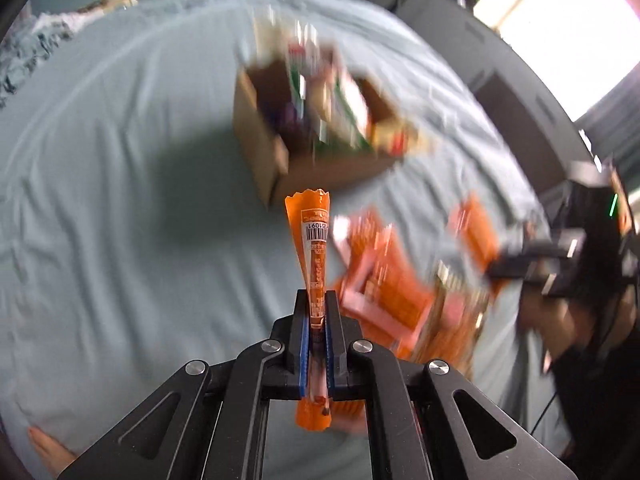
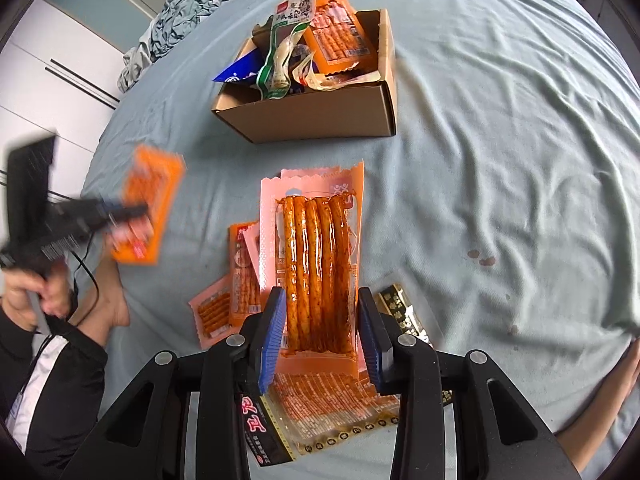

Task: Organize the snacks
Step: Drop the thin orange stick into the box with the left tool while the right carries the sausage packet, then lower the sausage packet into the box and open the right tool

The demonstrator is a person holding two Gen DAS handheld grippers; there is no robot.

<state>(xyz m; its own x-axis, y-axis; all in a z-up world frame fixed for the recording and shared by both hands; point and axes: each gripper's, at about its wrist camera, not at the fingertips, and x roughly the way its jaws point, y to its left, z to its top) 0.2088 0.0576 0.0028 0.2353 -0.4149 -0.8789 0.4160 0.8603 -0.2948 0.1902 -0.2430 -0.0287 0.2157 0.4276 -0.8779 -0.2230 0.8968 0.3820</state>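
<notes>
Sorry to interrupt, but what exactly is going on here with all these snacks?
A person on a bed is sorting snack packets into a cardboard box. The left gripper is shut on an orange packet, held off the sheet. The right gripper holds a pink packet of spicy sticks over the remaining pile.

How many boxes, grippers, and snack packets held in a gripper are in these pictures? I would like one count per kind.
Boxes: 1, the cardboard box
Grippers: 2, the left gripper and the right gripper
Held packets: 2, the orange packet in the left, the pink packet of red sticks in the right
Total: 5
</notes>
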